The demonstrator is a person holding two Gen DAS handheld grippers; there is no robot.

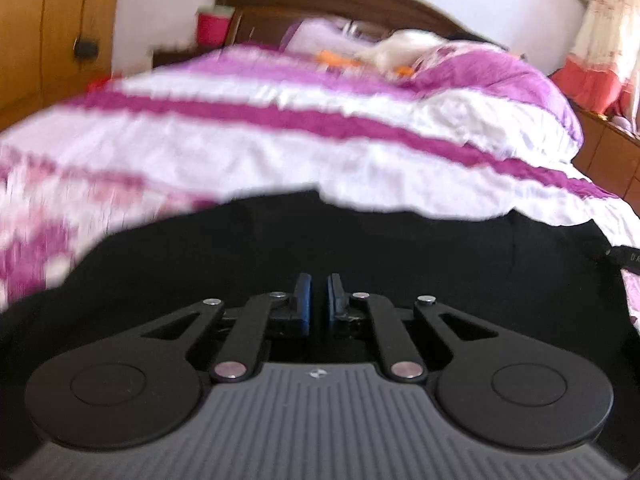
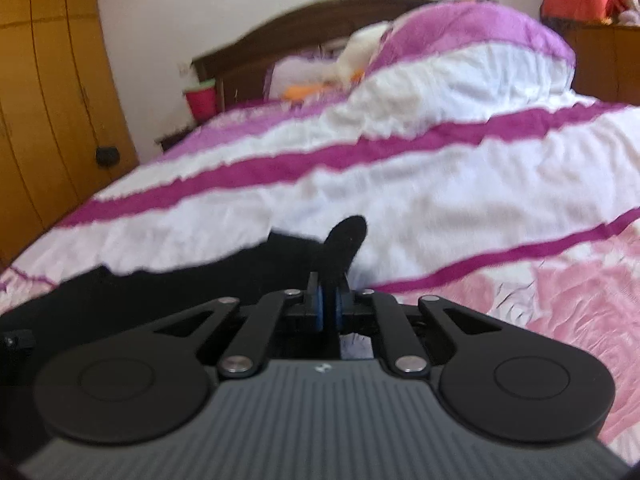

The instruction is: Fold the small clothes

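Left gripper [image 1: 318, 298]: blue pads drawn close, narrow slit between them, over the black garment [image 1: 360, 248]; dark cloth fills the view under and ahead of the fingers, and whether any is pinched cannot be told. Right gripper [image 2: 328, 300]: pads clamped on a fold of the same black garment [image 2: 180, 280], a rounded tab of cloth standing up just past the fingertips. Garment lies spread on the striped purple-and-white bedspread [image 2: 440, 184]. Farther off: pillow [image 2: 480, 40], dark wooden headboard [image 1: 340, 0], red cup [image 2: 202, 100], yellow wardrobe [image 2: 48, 80].
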